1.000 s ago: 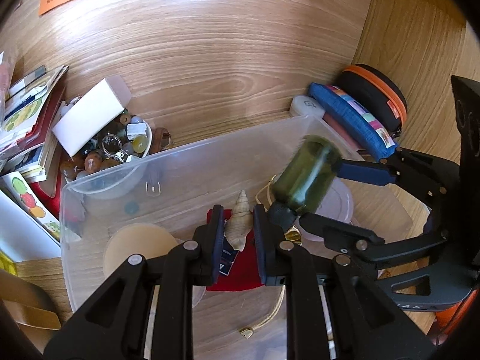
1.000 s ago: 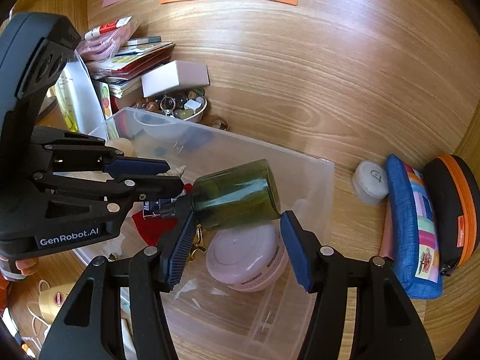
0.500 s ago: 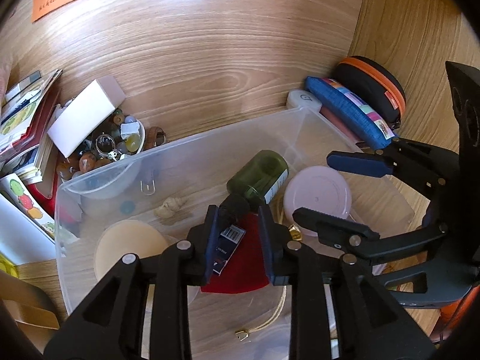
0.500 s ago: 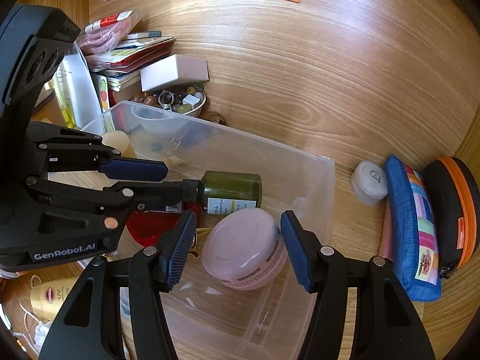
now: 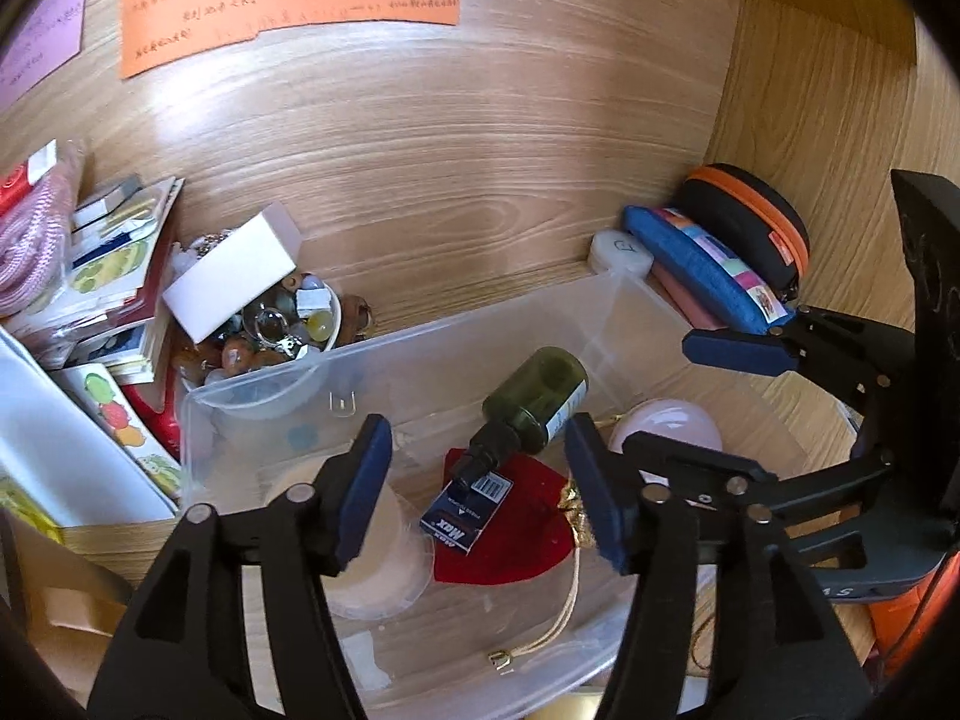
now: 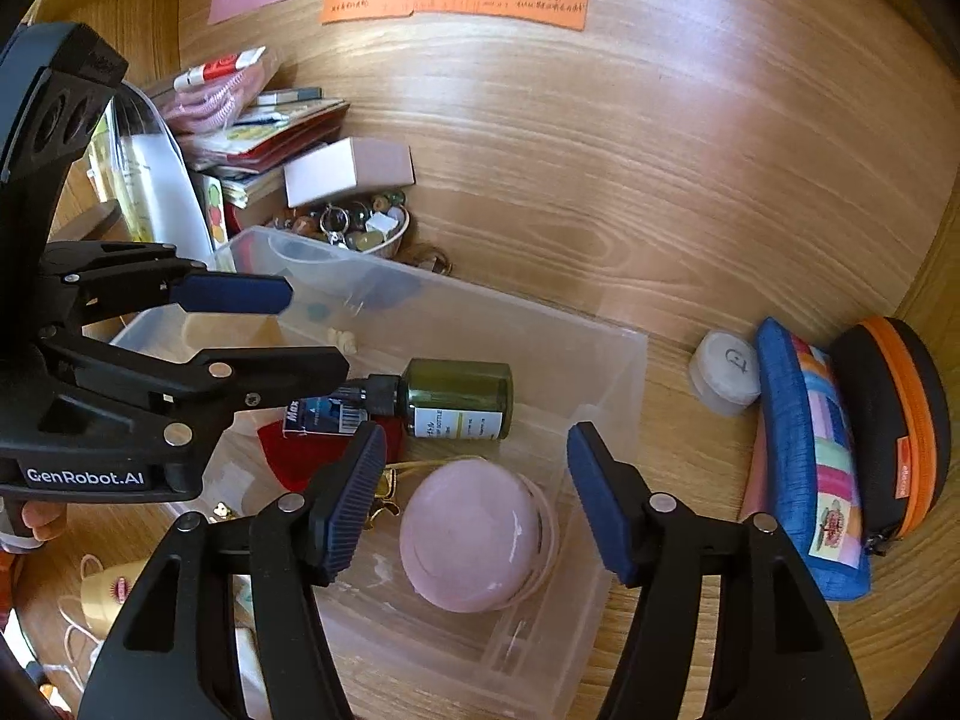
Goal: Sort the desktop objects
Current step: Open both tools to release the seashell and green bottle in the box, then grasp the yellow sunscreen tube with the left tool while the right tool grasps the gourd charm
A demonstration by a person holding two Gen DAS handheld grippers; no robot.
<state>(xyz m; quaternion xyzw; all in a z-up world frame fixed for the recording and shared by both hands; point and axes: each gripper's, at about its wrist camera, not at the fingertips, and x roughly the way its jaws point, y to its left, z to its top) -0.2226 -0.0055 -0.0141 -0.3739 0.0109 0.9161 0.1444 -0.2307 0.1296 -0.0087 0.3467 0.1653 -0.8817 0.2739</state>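
Lying on its side in the clear plastic bin (image 5: 252, 414), the green bottle (image 5: 540, 390) sits just ahead of and below the left gripper (image 5: 480, 486). Its dark cap end points back toward that gripper's fingers; the base points away and to the right. Long axis runs diagonally, roughly along the gripper's pointing line, not across the jaws. Left jaws are opening; nothing is pressed between the pads, and the bottle rests free on the bin floor.

Right gripper (image 6: 477, 504): jaws parted and opening slightly, empty. The bottle lies ahead of it and a little left, long axis crosswise to its fingers. Directly between and below its fingers is the pink round jar (image 6: 474, 534), not touched. Judgement: the left gripper is nearer the bottle, the right nearer the pink jar.

Bin contents, as far as visible:
- green bottle, cap resting over a small blue box (image 5: 465, 510) with a barcode
- red pouch (image 5: 510, 546) under the box, gold cord trailing toward the left gripper
- pink jar, right of the bottle
- pale round lid (image 5: 384, 564) under the left finger
- small shell-like piece near the far wall; too small to confirm

Outside, beyond the bin's far left corner: a bowl of beads (image 5: 282, 330) with a white box (image 5: 234, 270) resting on it. Right of the bin: blue pencil case (image 6: 810, 468), black-and-orange case (image 6: 888, 420), small white pot (image 6: 726, 372).

Judgement: bottle placement looks finished; the next pick likely lies outside the bin.
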